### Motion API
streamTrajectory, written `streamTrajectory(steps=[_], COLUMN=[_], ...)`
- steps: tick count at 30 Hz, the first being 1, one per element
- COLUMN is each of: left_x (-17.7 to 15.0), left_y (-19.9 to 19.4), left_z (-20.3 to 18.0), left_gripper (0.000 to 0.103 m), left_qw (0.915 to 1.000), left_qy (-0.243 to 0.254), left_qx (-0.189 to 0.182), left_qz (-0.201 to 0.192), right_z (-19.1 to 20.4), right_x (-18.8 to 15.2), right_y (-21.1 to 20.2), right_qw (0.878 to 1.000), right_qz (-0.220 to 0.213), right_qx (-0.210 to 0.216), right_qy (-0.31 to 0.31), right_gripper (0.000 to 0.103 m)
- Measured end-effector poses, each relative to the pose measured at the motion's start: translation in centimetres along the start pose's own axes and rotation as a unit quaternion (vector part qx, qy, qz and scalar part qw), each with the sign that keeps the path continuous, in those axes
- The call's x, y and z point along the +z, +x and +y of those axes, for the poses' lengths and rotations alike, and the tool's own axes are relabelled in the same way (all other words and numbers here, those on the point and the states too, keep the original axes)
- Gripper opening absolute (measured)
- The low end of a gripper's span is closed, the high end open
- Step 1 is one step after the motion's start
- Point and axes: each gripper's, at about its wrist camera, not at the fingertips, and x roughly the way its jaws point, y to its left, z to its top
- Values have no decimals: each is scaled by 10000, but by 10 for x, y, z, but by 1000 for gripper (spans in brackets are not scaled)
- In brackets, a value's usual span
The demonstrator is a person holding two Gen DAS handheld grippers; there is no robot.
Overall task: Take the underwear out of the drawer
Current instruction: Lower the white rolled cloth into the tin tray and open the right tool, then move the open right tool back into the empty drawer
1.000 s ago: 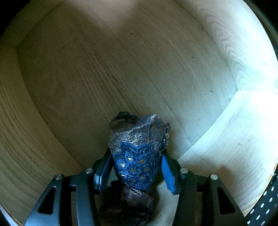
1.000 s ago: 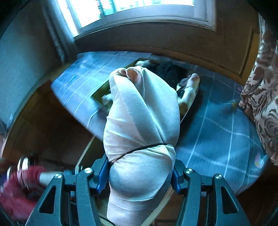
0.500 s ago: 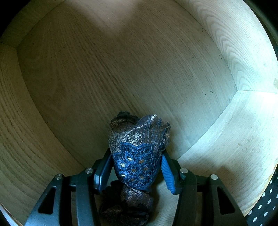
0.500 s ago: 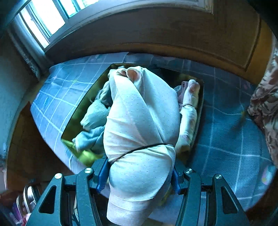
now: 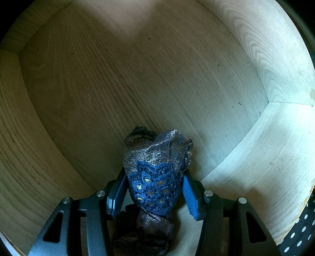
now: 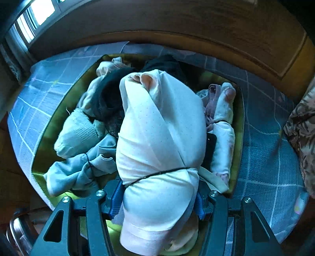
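Observation:
In the left wrist view my left gripper point(image 5: 155, 192) is shut on rolled blue lace underwear point(image 5: 157, 167), inside a pale wooden drawer point(image 5: 137, 69) whose bare floor and walls fill the view. In the right wrist view my right gripper point(image 6: 157, 197) is shut on a rolled pale pink underwear bundle point(image 6: 159, 137) tied with a thin dark band. It hangs just above a green bin point(image 6: 45, 141) that holds several other rolled garments, light blue, black and pink. The pink bundle hides most of both right fingers.
The green bin sits on a blue checked cloth point(image 6: 265, 157). A brown wooden panel point(image 6: 196, 21) runs behind it, with a window point(image 6: 37, 9) at the upper left. Patterned brown fabric point(image 6: 303, 128) hangs at the right edge. Dotted dark fabric point(image 5: 299, 232) shows by the drawer's lower right.
The right gripper has carried the pink bundle closer over the green bin, which now fills more of the view. The left gripper and blue lace underwear have stayed put in the drawer.

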Motion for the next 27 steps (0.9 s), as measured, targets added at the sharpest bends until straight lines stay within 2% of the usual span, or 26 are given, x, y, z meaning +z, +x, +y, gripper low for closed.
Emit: streamTrajectory(steps=[5,10,16,23,27], left_x=[0,0,1,1,1], left_y=[0,0,-1,-1,-1], left_z=[0,0,1,0,1], left_gripper=[52,52,52,52,52], left_qw=[10000,10000,10000,10000,10000], left_qy=[-2,-4,-5,-6,-6], left_qx=[2,3,5,7,8], left_qz=[2,4,6,10,14], right_z=[4,0,1,-12,-18], right_x=[-2,-3,-9,-35,-65], right_y=[7,14,6,-58,-90], right_qw=[10000,9999,9998,9956,9917], right_qz=[-11,-37,-151,-921,-1250], right_qx=[-51,84,27,105,211], right_qy=[-37,93,-138,-151,-196], right_gripper=[59,59,63,80,81])
